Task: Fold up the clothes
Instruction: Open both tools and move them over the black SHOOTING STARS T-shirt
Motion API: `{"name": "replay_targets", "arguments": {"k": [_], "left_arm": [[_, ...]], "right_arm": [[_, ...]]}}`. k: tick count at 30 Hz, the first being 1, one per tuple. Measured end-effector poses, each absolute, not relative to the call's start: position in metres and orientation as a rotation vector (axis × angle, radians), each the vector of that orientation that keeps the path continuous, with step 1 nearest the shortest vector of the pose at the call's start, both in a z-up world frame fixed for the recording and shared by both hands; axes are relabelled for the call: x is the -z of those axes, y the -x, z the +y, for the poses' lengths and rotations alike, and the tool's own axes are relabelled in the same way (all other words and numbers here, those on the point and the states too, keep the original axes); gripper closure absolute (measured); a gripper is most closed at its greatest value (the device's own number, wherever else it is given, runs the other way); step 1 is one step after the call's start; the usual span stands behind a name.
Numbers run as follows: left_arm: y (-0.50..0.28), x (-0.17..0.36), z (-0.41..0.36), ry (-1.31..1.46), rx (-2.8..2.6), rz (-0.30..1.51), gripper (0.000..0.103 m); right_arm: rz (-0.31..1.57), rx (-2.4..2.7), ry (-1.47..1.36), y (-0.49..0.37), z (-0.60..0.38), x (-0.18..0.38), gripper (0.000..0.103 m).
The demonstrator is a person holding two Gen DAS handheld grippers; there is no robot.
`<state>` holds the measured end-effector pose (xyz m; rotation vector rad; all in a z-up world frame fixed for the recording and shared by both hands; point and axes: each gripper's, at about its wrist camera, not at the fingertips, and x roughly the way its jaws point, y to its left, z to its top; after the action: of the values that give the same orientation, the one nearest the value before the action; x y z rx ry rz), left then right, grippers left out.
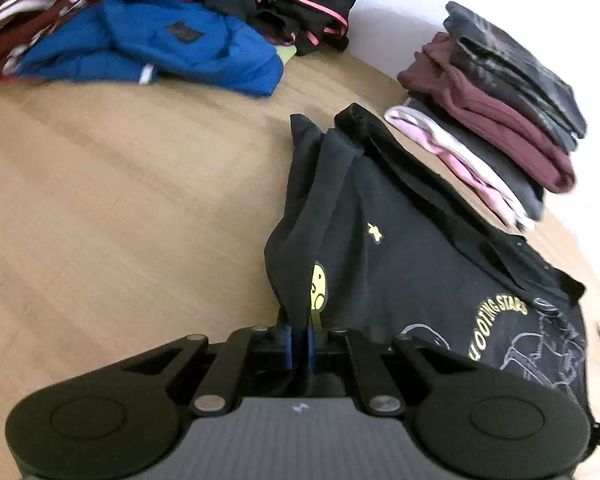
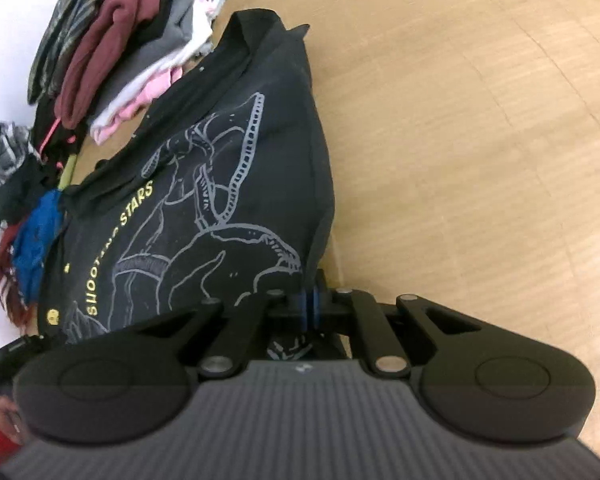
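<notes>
A black T-shirt point(image 1: 412, 248) with a yellow smiley, yellow "SHOOTING STARS" lettering and a grey line drawing hangs stretched over the wooden table point(image 1: 120, 200). My left gripper point(image 1: 299, 344) is shut on one edge of it near the smiley. My right gripper point(image 2: 310, 308) is shut on the opposite edge of the same T-shirt point(image 2: 228, 184), beside the drawing. The far end of the shirt bunches on the table top.
A stack of folded clothes point(image 1: 500, 120), dark, maroon, grey and pink, lies at the back right, seen in the right wrist view point(image 2: 112, 40) too. A pile of unfolded clothes with a blue jacket point(image 1: 160, 40) and black garments point(image 1: 300, 4) lies at the back left.
</notes>
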<state>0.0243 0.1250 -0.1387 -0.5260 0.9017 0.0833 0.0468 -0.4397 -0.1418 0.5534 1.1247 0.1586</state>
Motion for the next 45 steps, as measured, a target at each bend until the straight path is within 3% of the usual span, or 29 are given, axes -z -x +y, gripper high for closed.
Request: {"name": "replay_targets", "arguments": {"k": [3, 5, 6, 7, 9, 12, 14, 20, 23, 24, 26, 33, 36, 39, 45], "left_arm": [[0.019, 0.145, 0.143, 0.616, -0.058, 0.934, 0.093], [0.042, 0.144, 0.156, 0.628, -0.054, 0.978, 0.081], [0.054, 0.143, 0.163, 0.634, -0.052, 1.000, 0.067], [0.059, 0.134, 0.165, 0.564, -0.083, 1.037, 0.042], [0.066, 0.101, 0.156, 0.329, -0.197, 1.003, 0.029], [0.061, 0.053, 0.110, 0.001, -0.015, 0.851, 0.024], [0.047, 0.039, 0.056, -0.240, 0.209, 0.794, 0.023], [-0.034, 0.097, -0.072, -0.557, 0.511, 0.846, 0.023], [-0.101, 0.125, -0.088, -0.508, 0.482, 0.966, 0.019], [-0.118, 0.126, -0.088, -0.463, 0.472, 0.981, 0.009], [-0.155, 0.124, -0.082, -0.413, 0.394, 0.992, 0.013], [-0.240, 0.130, -0.037, -0.269, 0.247, 1.020, 0.000], [-0.252, 0.129, -0.028, -0.237, 0.194, 1.008, 0.001], [-0.233, 0.115, -0.015, -0.199, 0.115, 0.984, 0.011], [-0.094, 0.079, 0.019, -0.070, 0.180, 0.977, 0.009]], "right_arm": [[1.131, -0.136, -0.588, -0.011, -0.445, 0.141, 0.097], [1.121, -0.125, -0.575, 0.021, -0.447, 0.135, 0.096], [1.117, -0.089, -0.556, 0.034, -0.446, 0.131, 0.094], [1.104, -0.030, -0.513, 0.047, -0.448, 0.121, 0.094], [1.044, 0.061, -0.367, 0.067, -0.450, 0.097, 0.091], [0.905, -0.004, -0.082, 0.064, -0.429, 0.068, 0.078], [0.876, -0.183, -0.017, 0.041, -0.397, 0.071, 0.075], [0.919, -0.572, 0.087, -0.032, -0.289, 0.129, 0.077], [0.916, -0.582, 0.137, -0.050, -0.260, 0.143, 0.077], [0.903, -0.585, 0.150, -0.054, -0.256, 0.144, 0.077], [0.875, -0.594, 0.156, -0.064, -0.250, 0.144, 0.077], [0.899, -0.499, -0.056, -0.128, -0.242, 0.149, 0.078], [0.942, -0.468, -0.149, -0.146, -0.246, 0.149, 0.078], [0.920, -0.460, -0.127, -0.141, -0.245, 0.135, 0.077], [0.814, -0.242, 0.078, -0.098, -0.297, 0.103, 0.075]]}}
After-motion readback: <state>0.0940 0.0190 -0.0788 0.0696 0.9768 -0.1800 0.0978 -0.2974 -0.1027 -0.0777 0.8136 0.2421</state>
